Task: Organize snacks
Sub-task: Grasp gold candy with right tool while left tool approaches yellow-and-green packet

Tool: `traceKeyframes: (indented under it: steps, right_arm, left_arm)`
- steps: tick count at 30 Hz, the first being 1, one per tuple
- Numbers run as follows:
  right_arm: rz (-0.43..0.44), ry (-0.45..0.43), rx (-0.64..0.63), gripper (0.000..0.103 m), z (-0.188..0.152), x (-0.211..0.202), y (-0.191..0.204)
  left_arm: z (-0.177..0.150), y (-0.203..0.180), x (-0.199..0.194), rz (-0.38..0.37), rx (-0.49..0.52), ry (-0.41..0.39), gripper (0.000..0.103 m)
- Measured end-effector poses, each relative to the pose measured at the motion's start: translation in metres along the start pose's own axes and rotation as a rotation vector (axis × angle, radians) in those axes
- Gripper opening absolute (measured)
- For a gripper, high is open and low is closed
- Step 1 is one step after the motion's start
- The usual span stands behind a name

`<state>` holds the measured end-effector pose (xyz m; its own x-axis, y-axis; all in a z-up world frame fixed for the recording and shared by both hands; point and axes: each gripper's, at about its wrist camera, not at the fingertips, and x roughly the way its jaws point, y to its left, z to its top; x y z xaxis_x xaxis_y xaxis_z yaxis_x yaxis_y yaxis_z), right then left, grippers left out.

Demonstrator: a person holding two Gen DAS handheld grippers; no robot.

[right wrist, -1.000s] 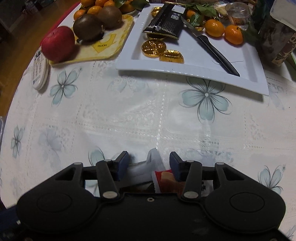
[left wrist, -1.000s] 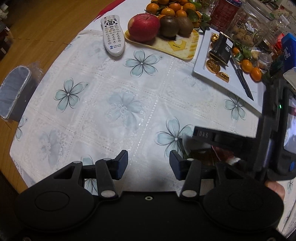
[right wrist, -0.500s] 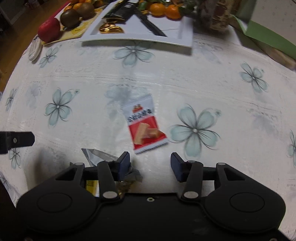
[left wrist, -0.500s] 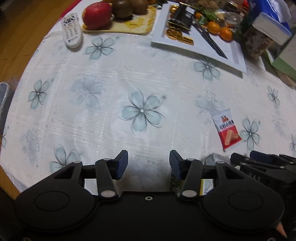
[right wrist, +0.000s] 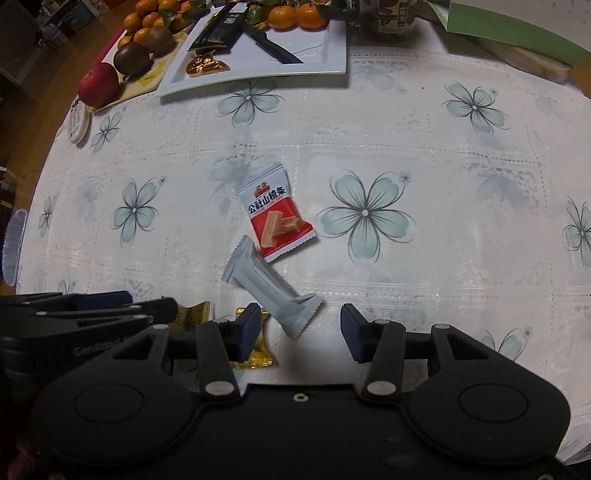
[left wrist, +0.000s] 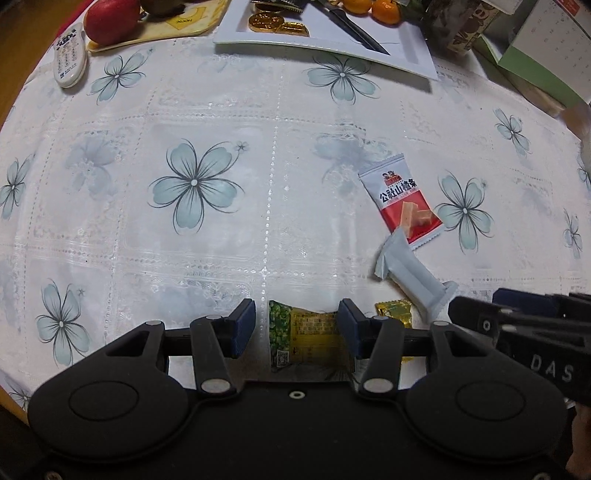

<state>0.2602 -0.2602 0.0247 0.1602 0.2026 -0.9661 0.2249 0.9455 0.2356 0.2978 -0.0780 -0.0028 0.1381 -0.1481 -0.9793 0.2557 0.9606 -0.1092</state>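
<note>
the left hand-held gripper (left wrist: 297,325) hangs wide, straddling a green-yellow packet (left wrist: 308,341) without touching it; the right hand-held gripper (right wrist: 299,326) is wide over a grey bar (right wrist: 271,286). a red packet (right wrist: 275,216) lies at 12 o'clock of it. closing comes next, seemingly. the white plate (right wrist: 325,55) waits at 12 on the floral table (right wrist: 424,155).

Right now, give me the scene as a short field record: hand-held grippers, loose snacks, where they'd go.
left hand-held gripper: open, green-yellow packet between its fingers, not clamped
right hand-held gripper: open, grey bar end between its fingers, not clamped
red packet: flat on tablecloth, grey bar's far end overlaps its corner
gold candy: under the right gripper's left finger
white tray: far side; holds gold coins, knife, dark packet
snacks on tablecloth: four
</note>
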Motion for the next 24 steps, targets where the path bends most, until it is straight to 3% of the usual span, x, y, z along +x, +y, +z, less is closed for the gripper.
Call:
traceKeyframes:
  steps: [8, 16, 24]
  right_arm:
    - [-0.003, 0.061, 0.001, 0.050, -0.002, 0.012, 0.000]
    - [0.031, 0.109, -0.033, 0.048, -0.012, 0.030, 0.024]
    - [-0.006, 0.108, -0.053, 0.037, -0.009, 0.049, 0.047]
  left_arm:
    - [-0.002, 0.004, 0.020, 0.146, 0.003, 0.056, 0.057]
    - [-0.024, 0.027, 0.025, 0.089, 0.009, 0.119, 0.057]
    - [-0.029, 0.053, 0.004, 0.048, -0.018, 0.061, 0.057]
